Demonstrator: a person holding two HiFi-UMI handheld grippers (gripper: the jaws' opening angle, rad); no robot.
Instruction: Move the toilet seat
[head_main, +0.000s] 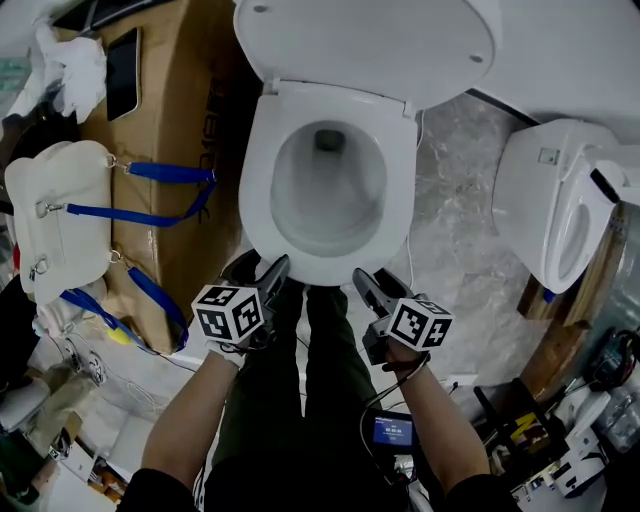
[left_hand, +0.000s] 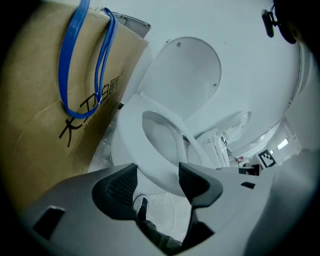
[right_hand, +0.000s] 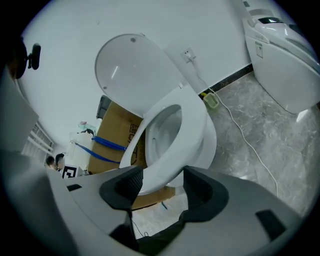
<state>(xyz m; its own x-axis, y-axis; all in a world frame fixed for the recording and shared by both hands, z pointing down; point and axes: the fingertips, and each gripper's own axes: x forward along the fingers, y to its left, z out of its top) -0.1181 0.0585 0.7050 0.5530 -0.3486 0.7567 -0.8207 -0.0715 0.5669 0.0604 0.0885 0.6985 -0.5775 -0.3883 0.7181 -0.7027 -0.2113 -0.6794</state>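
On the bowl (head_main: 330, 205), toilet seat (head_main: 256, 170) seemingly lies flat, long axis toward lid (head_main: 370, 40).

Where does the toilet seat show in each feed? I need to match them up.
Head view: toilet seat at upper centre, ringing the bowl.
Left gripper view: centre, just beyond the open left tool.
Right gripper view: centre, tilted, just beyond the open right tool.
Shared landmark: the raised lid behind the seat, in all three views.
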